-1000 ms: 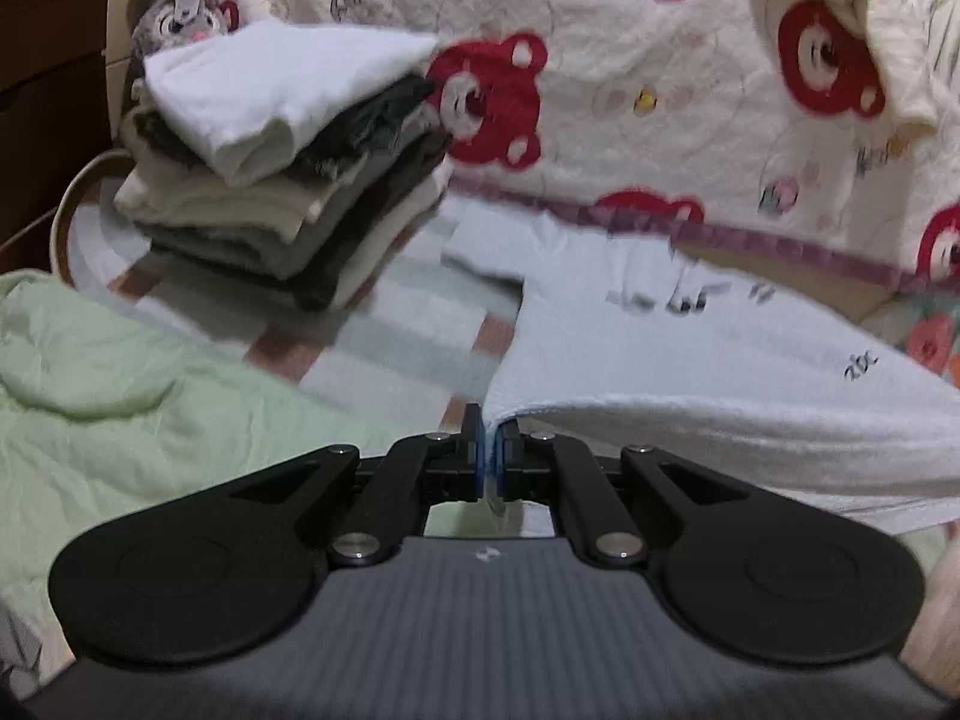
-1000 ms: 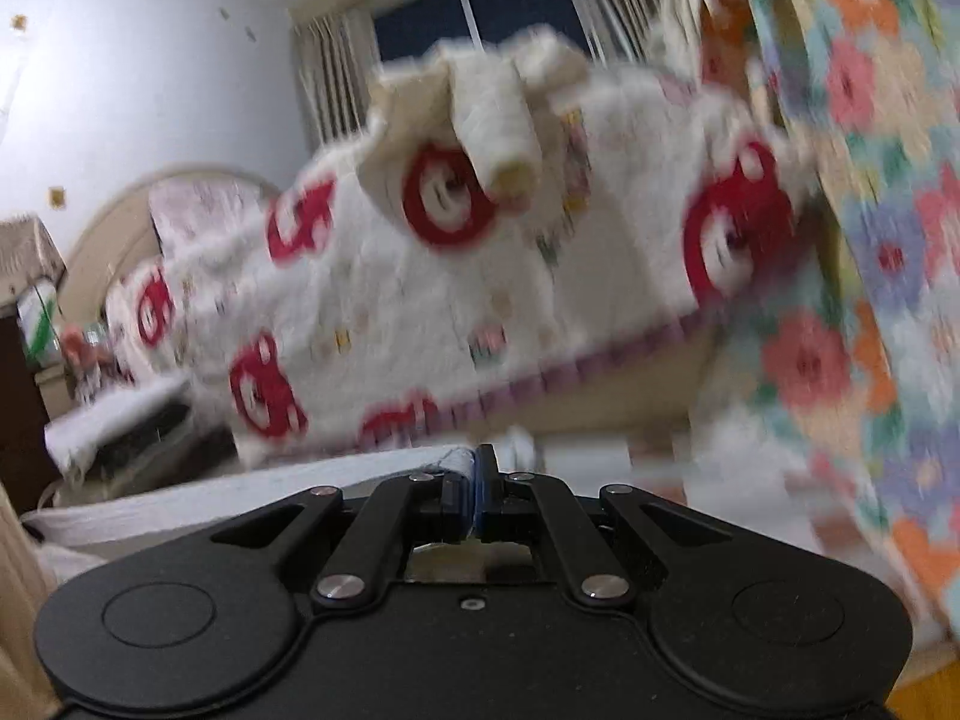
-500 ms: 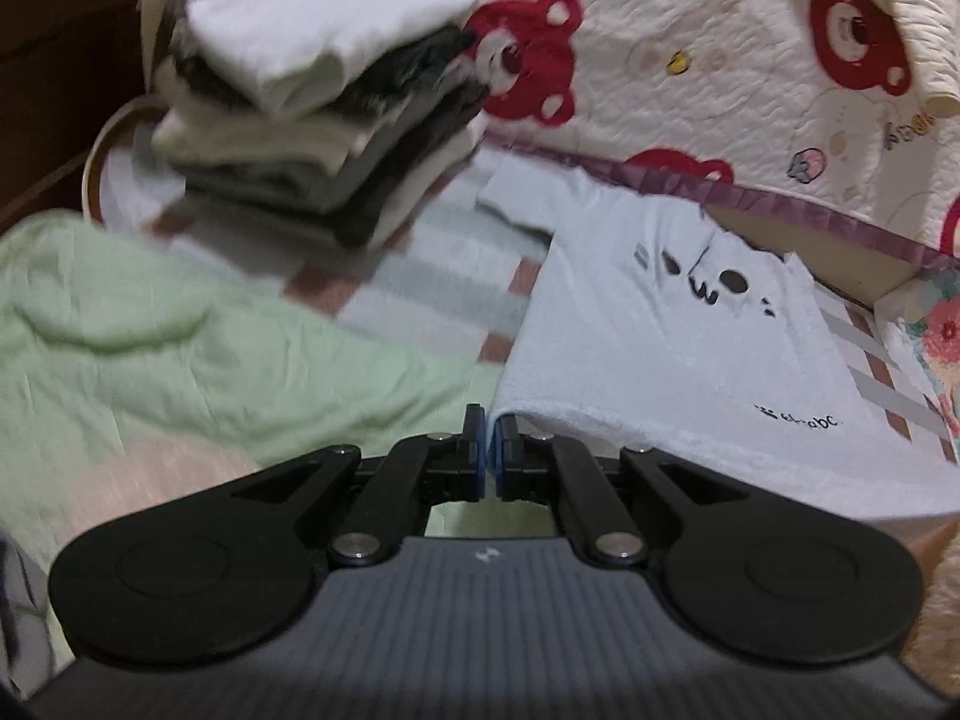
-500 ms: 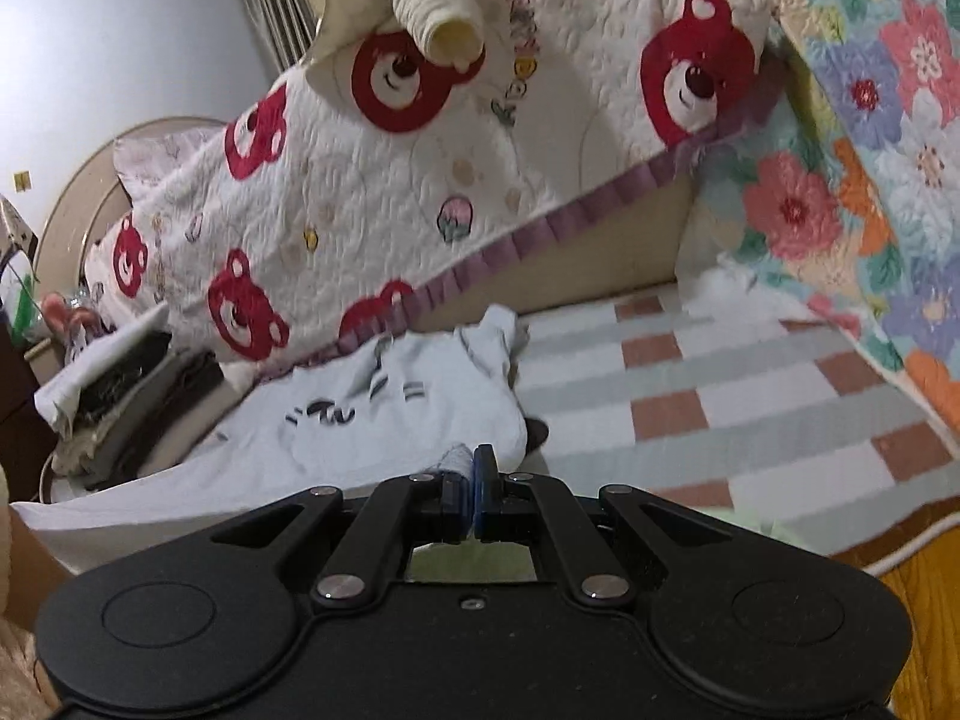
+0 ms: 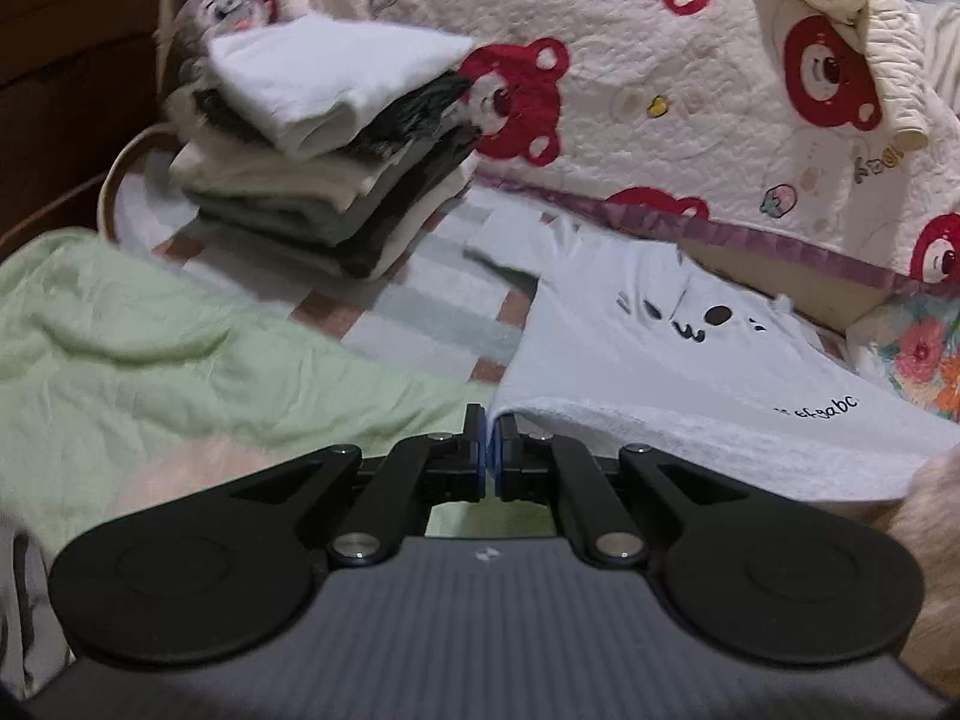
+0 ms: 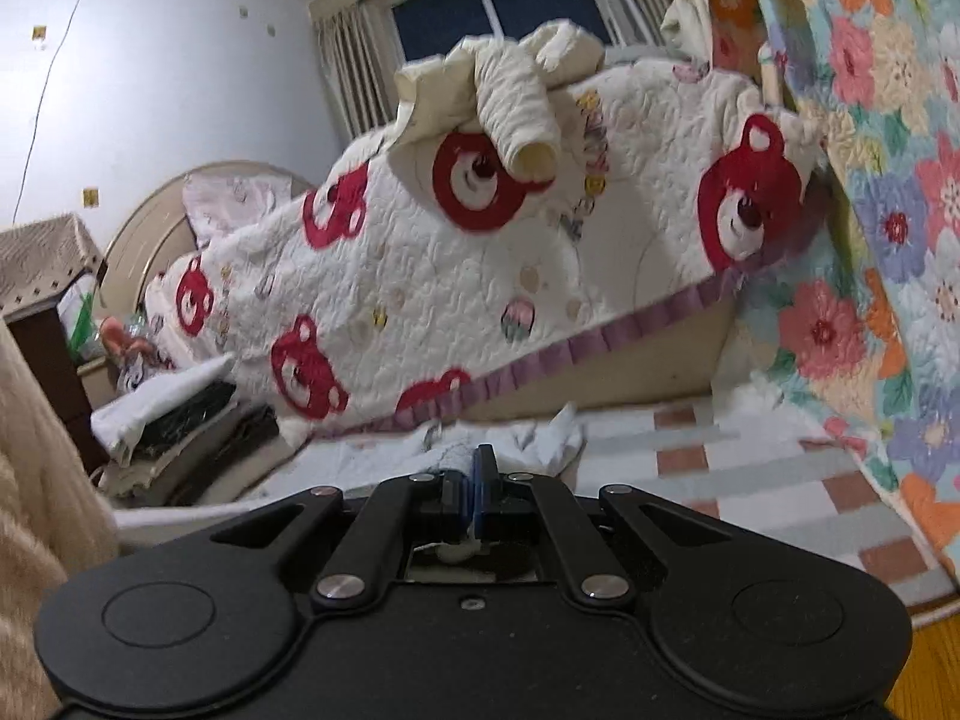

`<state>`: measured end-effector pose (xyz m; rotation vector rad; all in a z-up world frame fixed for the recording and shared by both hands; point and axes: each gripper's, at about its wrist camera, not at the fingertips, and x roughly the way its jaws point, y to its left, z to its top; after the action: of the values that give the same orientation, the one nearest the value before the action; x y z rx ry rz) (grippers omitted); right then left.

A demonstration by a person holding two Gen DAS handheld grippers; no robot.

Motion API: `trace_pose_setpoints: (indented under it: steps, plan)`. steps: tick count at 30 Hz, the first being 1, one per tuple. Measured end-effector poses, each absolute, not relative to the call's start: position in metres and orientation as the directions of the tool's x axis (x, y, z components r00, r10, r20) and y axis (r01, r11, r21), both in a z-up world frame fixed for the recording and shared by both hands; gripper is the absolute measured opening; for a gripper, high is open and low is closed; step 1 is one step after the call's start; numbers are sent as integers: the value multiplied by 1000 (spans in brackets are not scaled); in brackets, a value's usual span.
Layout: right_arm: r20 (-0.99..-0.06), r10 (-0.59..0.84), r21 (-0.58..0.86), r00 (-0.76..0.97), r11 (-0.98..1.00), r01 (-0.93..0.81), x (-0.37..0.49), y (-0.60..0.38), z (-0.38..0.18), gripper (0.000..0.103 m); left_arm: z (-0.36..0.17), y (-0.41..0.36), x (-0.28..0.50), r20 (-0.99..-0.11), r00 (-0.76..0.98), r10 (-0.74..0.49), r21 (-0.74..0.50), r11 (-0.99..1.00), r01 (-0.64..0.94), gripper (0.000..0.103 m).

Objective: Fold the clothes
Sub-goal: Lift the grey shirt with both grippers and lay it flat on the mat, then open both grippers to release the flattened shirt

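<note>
Vs 1 s ago: white cotton T-shirt w/ cartoon face print (image 5: 678, 354) lowered, now spread on checked bedsheet (image 5: 420, 324). L gripper (image 5: 491, 444) & R gripper (image 6: 475, 474) both clamped on hem corners. Likely laid flat for folding.

The white T-shirt (image 6: 360, 456) is smeared by blur; its print (letters partly folded under) (image 5: 822, 408) reads incompletely.

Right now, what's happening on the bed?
A person is folding laundry with two handheld grippers. The left gripper and right gripper are each shut on the hem of a white T-shirt, which is spread face up on the checked bedcover. A stack of folded clothes sits behind.
</note>
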<state>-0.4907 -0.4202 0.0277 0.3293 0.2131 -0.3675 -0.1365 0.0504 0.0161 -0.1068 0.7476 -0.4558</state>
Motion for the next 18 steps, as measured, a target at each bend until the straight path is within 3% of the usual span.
trace_pose_setpoints:
  steps: [6,16,18]
  plan:
    - [-457,-271,318,847,839,441,-499,-419,-28,1,-36,57,-134,-751,502,-429,-315,901,299,2]
    - [-568,-213,307,795,842,444,-490,-422,-53,1,-33,42,-135,-775,501,-384,-236,913,334,3]
    - [-581,-199,309,789,843,440,-488,-426,-51,8,-30,41,-133,-785,489,-380,-232,913,337,4]
